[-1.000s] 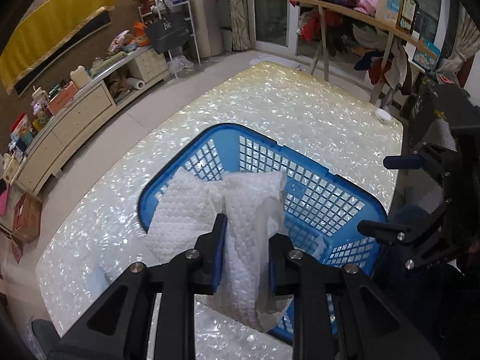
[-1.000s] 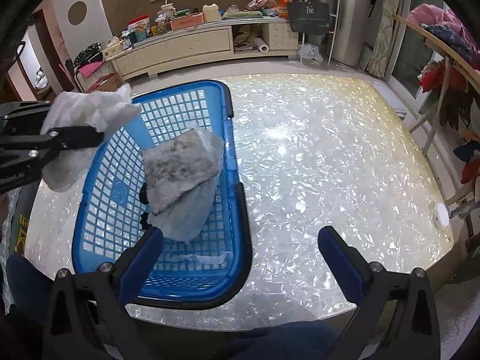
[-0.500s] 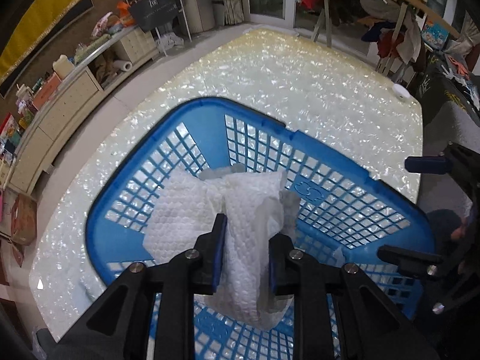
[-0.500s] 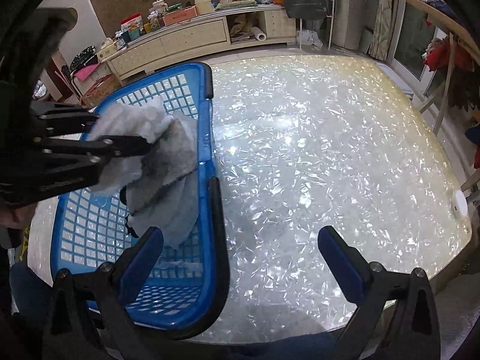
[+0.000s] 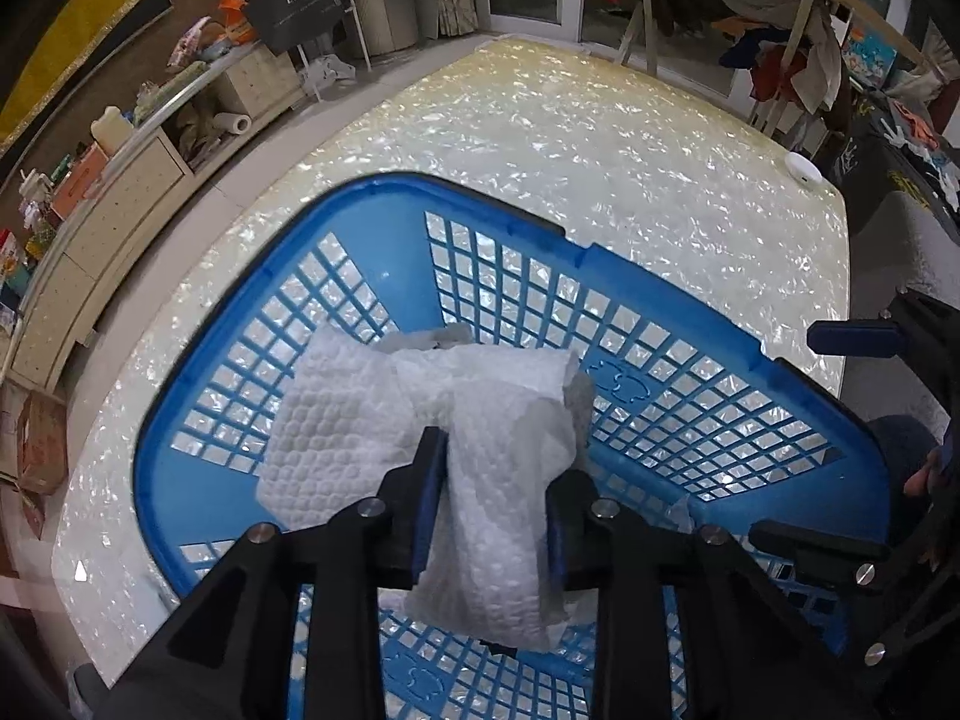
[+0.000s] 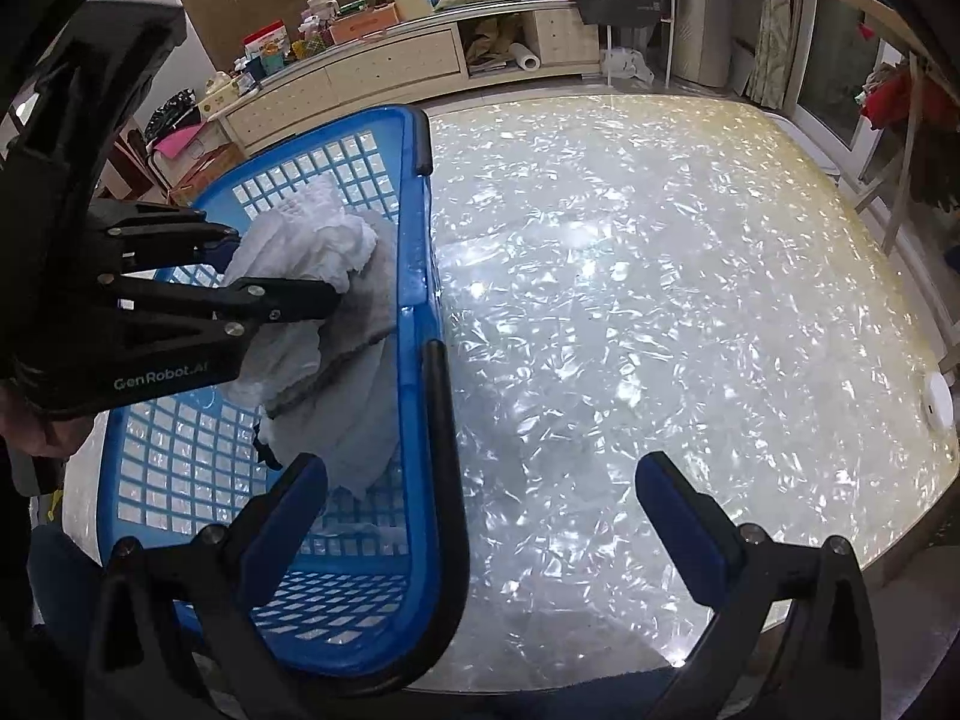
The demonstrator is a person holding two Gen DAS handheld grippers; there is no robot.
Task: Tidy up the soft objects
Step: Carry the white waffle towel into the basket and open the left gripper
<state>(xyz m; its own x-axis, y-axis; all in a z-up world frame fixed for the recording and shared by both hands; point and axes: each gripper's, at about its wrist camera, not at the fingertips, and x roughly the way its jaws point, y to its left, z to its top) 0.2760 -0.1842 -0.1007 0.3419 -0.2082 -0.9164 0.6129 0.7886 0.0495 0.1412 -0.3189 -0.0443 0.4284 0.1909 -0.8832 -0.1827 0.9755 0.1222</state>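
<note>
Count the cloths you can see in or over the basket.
2: a white cloth between the left hand-held gripper fingers, over the basket; a grey cloth inside beneath it. More may be hidden.

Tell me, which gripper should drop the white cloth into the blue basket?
Left gripper: its opening jaws have the white cloth between them over the blue basket. The right gripper hangs empty over the table edge.

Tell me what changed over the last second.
The left gripper carried the white cloth down into the blue basket, and its jaws have just been opening with the cloth between them. The right gripper stayed open over the basket's edge; the grey cloth stayed inside.
</note>
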